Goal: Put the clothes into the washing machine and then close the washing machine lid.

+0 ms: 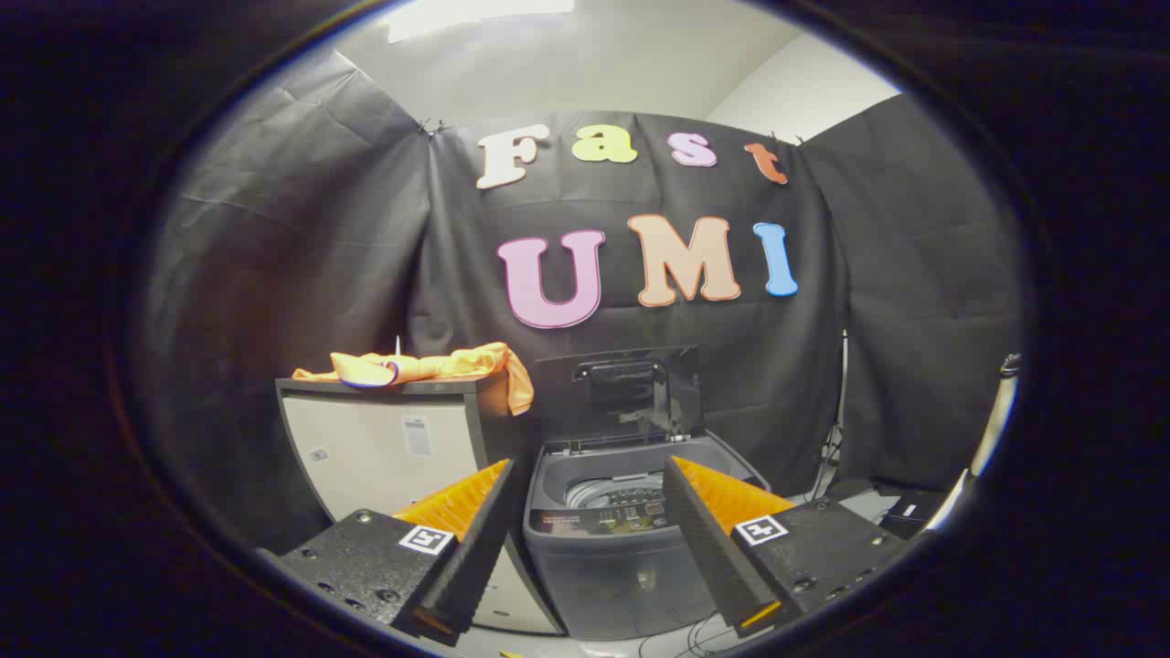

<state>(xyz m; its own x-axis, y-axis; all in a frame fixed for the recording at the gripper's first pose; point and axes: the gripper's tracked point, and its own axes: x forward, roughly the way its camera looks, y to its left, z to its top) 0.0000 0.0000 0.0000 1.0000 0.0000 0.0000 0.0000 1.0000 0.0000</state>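
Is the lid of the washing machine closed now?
No, the lid stands upright behind the washing machine's open drum, beyond the open gripper.

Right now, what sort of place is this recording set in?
Probably a staged laundry corner in a recording booth: a top-loading washing machine with its lid up, orange clothes on a cabinet, and the open fingers empty.

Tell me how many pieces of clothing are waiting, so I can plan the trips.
1 that I can make out: an orange garment draped on top of the cabinet beside the open washing machine, beyond the open hand-held gripper. Its folds may hide more.
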